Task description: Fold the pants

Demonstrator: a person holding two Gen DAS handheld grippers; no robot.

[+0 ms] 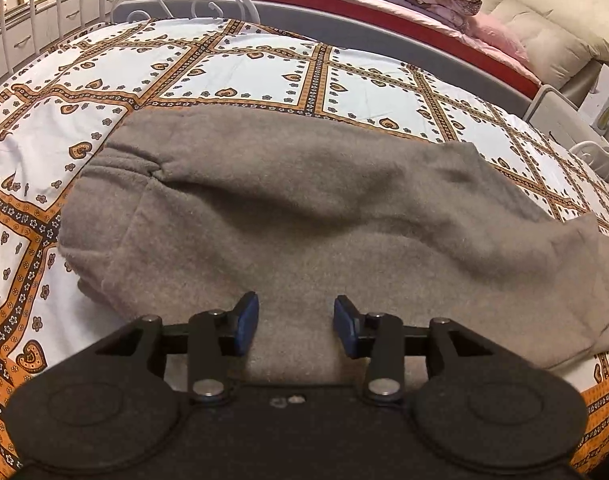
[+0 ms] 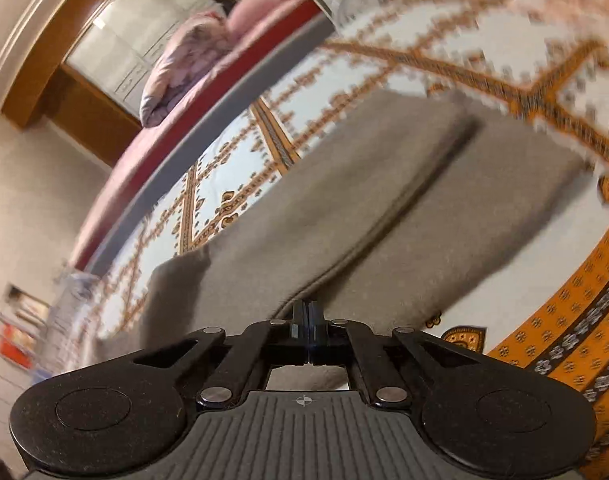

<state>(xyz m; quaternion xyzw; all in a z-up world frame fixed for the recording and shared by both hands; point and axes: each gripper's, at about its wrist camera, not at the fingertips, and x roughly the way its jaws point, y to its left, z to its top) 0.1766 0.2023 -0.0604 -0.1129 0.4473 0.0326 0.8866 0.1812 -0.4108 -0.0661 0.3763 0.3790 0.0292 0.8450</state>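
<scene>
The grey fleece pants point(image 1: 304, 216) lie across the patterned bedsheet point(image 1: 240, 68), waistband toward 9 o'clock in the left wrist view. The left gripper point(image 1: 296, 326) hovers over the cloth at 6 o'clock with its blue pads point(image 1: 246, 322) spread apart and empty. The right gripper point(image 2: 308, 320) is pinched closed on a fabric edge at 6 o'clock in its blurred view. The thin grip may slip, and with the left holding nothing, the layers could drag and bunch.

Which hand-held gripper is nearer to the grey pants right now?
Right. The right hand-held gripper is shut on an edge of the grey pants. The left hand-held gripper hovers open just above the fabric, gripping nothing.
</scene>
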